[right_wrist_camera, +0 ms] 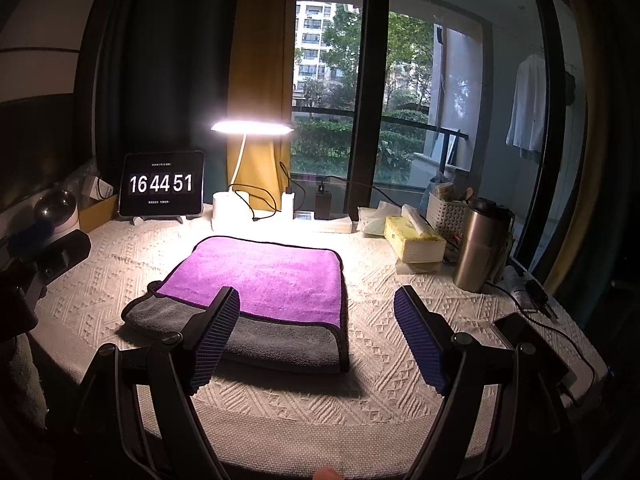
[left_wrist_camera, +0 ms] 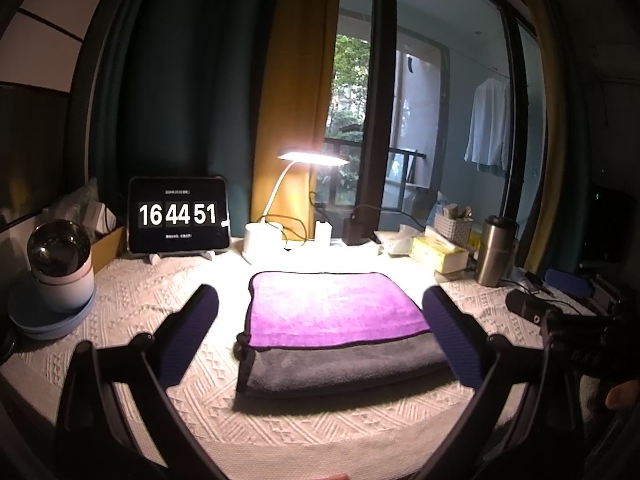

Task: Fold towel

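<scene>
The table [left_wrist_camera: 120, 344], under a cream textured cloth, fills the lower half of both wrist views. At its centre lies the towel [left_wrist_camera: 336, 320], already folded into a thick rectangular stack, purple face on top and a grey layer showing along the near edge; it looks squared up, so the folding seems essentially finished. In the right wrist view the same towel [right_wrist_camera: 264, 276] sits at about 11 o'clock from the fingers.

Along the far edge, kept clear of the working area: a tablet clock [left_wrist_camera: 179, 214] at 10 o'clock, a lit desk lamp [left_wrist_camera: 312, 158] at 12 o'clock throwing light straight down on the towel, a tissue box [left_wrist_camera: 438, 254] and a steel flask [left_wrist_camera: 494, 250] at 2 o'clock, and a white round device [left_wrist_camera: 60, 260] at 9 o'clock.

The left gripper [left_wrist_camera: 320, 340] has its fingers spread wide to either side of the stack, holding nothing. The right gripper [right_wrist_camera: 316, 340] is likewise spread and empty, just off the towel's near right corner. Both appear pulled back from the cloth
</scene>
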Action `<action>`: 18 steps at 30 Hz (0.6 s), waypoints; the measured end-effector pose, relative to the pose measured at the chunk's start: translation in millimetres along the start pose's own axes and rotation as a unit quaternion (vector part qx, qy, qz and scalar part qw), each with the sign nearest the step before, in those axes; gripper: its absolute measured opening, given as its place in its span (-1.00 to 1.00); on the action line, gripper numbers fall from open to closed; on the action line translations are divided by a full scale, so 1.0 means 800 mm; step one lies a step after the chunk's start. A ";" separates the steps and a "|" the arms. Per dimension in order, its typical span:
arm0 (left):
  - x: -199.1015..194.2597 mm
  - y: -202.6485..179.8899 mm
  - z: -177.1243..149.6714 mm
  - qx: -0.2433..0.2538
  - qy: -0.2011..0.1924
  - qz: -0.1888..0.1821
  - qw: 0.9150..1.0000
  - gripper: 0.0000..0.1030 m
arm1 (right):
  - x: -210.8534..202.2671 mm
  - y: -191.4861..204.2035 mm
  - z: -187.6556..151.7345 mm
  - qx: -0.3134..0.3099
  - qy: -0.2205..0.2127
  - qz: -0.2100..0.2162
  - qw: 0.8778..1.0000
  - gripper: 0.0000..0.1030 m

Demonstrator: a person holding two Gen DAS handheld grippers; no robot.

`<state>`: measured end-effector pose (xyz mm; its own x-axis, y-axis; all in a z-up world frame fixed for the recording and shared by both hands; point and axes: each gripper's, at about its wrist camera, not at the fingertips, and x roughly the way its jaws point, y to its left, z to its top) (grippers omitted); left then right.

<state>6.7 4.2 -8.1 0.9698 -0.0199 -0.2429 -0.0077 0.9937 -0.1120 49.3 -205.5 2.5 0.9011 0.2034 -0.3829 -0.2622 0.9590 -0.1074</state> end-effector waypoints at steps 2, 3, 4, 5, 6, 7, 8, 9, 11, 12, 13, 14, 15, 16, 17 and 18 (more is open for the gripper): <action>0.000 0.000 0.000 0.000 -0.001 0.000 1.000 0.99 | 0.000 -0.001 0.000 0.002 0.000 0.001 1.000 0.60; 0.000 0.000 0.000 0.000 0.000 0.000 1.000 0.99 | 0.001 -0.001 0.000 0.002 0.000 0.001 1.000 0.60; 0.000 0.000 0.000 0.000 0.000 0.000 1.000 0.99 | 0.001 -0.002 0.000 0.002 0.000 0.001 1.000 0.60; 0.001 0.001 -0.001 0.000 0.000 0.000 1.000 0.99 | 0.001 -0.002 0.000 0.003 0.000 0.001 1.000 0.60; 0.001 0.001 -0.001 0.000 -0.001 0.000 1.000 0.99 | 0.001 -0.001 0.000 0.002 0.000 0.001 1.000 0.60; 0.001 0.001 0.000 -0.001 0.000 0.000 1.000 0.99 | 0.001 -0.001 0.000 0.002 0.000 0.001 1.000 0.60; 0.001 0.000 -0.001 -0.001 0.000 0.000 1.000 0.99 | 0.001 -0.001 0.000 0.002 0.001 0.001 1.000 0.60; 0.001 0.000 -0.001 -0.001 0.000 -0.001 1.000 0.99 | 0.001 -0.001 0.000 0.002 0.001 0.001 1.000 0.60; 0.003 0.002 -0.002 -0.003 0.001 -0.001 1.000 0.99 | 0.001 -0.001 0.000 0.003 0.001 0.001 1.000 0.60; 0.004 0.001 -0.003 -0.004 0.002 -0.001 1.000 0.99 | 0.001 -0.001 0.000 0.002 0.001 0.000 1.000 0.60; 0.004 0.002 -0.002 -0.005 0.003 -0.002 1.000 0.99 | 0.001 -0.001 0.000 0.002 0.000 0.000 1.000 0.60; 0.005 0.002 -0.002 -0.006 0.003 -0.002 1.000 0.99 | 0.002 -0.001 0.001 0.002 0.000 0.000 1.000 0.60; 0.005 0.002 -0.002 -0.006 0.002 -0.002 1.000 0.99 | 0.002 -0.001 0.001 0.002 0.000 -0.001 1.000 0.60; 0.005 0.003 -0.002 -0.006 0.003 -0.002 1.000 0.99 | 0.004 -0.002 0.001 0.002 0.001 -0.001 1.000 0.60; 0.006 0.003 -0.002 -0.006 0.002 -0.003 1.000 0.99 | 0.004 -0.002 0.001 0.003 0.002 -0.001 1.000 0.60; 0.006 0.003 -0.002 -0.007 0.002 -0.003 1.000 0.99 | 0.005 -0.002 0.002 0.003 0.003 -0.001 1.000 0.60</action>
<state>10.9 6.1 -11.1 0.9688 -0.0266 -0.2463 -0.0051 0.9919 -0.1271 54.1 -206.2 2.2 0.9000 0.1998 -0.3874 -0.2576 0.9608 -0.1029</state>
